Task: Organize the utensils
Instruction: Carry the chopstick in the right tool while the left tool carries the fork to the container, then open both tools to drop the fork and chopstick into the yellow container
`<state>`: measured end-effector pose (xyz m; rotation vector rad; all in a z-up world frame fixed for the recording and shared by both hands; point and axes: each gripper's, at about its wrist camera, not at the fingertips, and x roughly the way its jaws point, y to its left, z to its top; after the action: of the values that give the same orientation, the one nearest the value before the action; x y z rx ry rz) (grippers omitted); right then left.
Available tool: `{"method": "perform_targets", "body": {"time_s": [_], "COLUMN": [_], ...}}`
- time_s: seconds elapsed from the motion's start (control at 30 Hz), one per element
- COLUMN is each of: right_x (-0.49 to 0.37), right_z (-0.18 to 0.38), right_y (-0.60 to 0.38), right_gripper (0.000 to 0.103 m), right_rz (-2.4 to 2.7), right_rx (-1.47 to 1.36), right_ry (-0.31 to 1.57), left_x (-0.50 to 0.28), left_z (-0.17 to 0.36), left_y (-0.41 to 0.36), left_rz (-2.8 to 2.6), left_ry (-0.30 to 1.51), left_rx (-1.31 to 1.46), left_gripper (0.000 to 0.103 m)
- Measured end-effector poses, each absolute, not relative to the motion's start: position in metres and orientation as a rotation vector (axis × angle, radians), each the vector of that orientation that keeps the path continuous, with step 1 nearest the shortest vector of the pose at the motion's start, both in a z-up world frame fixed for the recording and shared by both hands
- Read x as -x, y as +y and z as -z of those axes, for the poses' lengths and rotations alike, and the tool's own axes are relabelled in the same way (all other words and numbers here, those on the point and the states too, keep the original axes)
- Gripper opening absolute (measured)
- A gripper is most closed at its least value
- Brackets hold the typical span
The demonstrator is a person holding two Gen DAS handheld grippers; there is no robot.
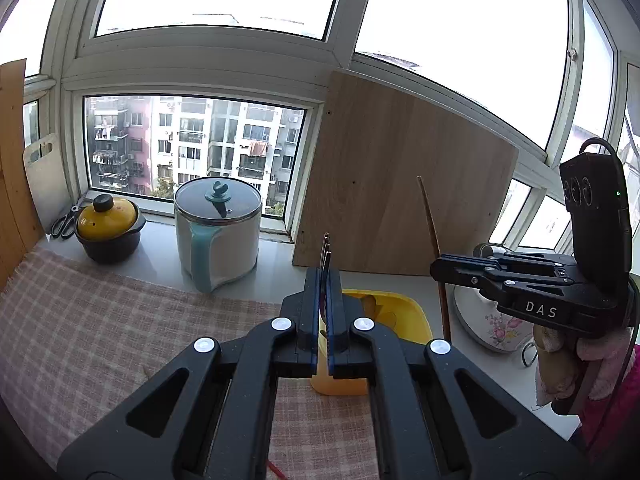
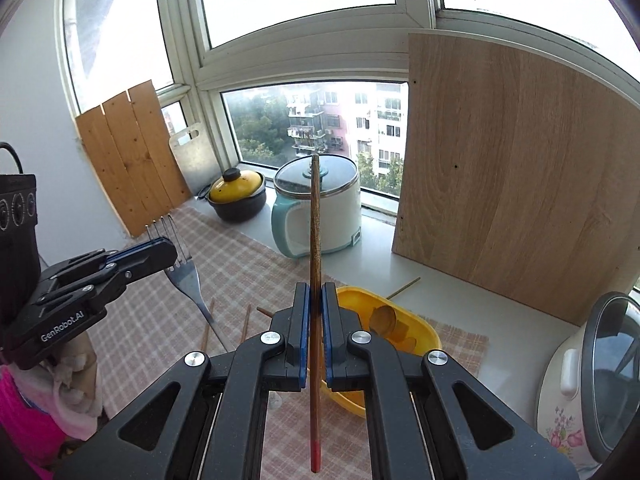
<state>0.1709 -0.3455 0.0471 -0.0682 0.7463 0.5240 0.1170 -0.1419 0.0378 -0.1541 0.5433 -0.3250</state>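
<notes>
Fork (image 2: 182, 270) stiff, light, left gripper (image 1: 325, 280) clamps it | chopstick (image 2: 315, 280) thin, slippery, right gripper (image 2: 316, 300) pinches mid-shaft

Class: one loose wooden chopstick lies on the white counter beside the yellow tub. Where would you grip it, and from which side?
Grip the loose wooden chopstick near its middle, coming from above with the fingers straddling it crosswise. It lies flat on the white counter beside the yellow plastic tub, so only its top is open.

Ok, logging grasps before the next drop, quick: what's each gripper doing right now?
Left gripper: closed on a fork, tines pointing up.
Right gripper: closed on a wooden chopstick, held upright.
</notes>
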Motion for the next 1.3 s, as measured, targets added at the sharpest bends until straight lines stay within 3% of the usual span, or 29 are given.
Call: {"method": "perform_targets", "body": {"time_s": [0.73,1.3], "right_x": [-0.226,-0.253], "right_z": [-0.045,-0.007], "right_y": [-0.376,-0.392], "right_gripper": [0.004,0.004], "right_rz": [-0.470,-0.420], "right_rx": [0.048,0.026], "right_ry": [0.714,0.772], "left_x": [-0.161,-0.172], "left_z": [-0.027,-0.009], "left_y": [-0.186,-0.205], "left_rz": [0.260,0.237], "left_ry": [0.558,0.597], "left_rx": [0.085,0.031], "left_gripper": [0.000,0.000]}}
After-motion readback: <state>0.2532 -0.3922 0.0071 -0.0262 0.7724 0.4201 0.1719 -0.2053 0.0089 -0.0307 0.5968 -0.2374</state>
